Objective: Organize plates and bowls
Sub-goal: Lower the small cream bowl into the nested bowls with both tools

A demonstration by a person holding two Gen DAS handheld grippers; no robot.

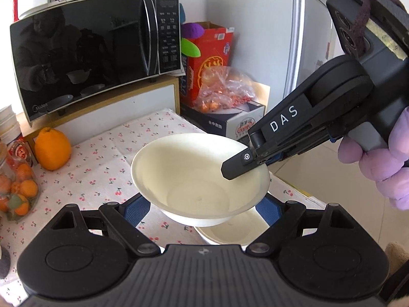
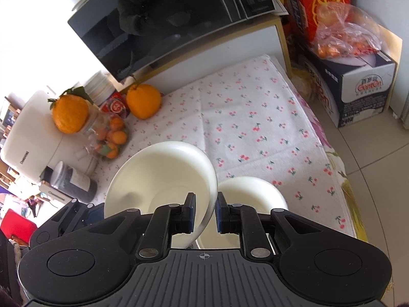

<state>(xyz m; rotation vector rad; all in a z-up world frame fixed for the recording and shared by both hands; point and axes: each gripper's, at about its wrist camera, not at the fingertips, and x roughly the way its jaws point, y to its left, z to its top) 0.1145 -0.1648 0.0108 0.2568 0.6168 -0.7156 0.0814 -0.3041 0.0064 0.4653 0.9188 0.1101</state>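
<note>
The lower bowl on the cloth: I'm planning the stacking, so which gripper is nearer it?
Left. The left gripper stands open around the lower bowl; the right gripper pinches the upper bowl's rim above it.

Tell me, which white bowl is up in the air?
The upper bowl, pinched by its rim in the right gripper. The other bowl sits on the cherry-print cloth beneath it.

On the tablecloth (image 2: 255,117) a bowl (image 2: 250,192) sits under the lifted bowl (image 2: 163,168), an orange (image 2: 143,100) behind (before the microwave (image 2: 166,20)), jar (image 2: 107,138) left.
</note>
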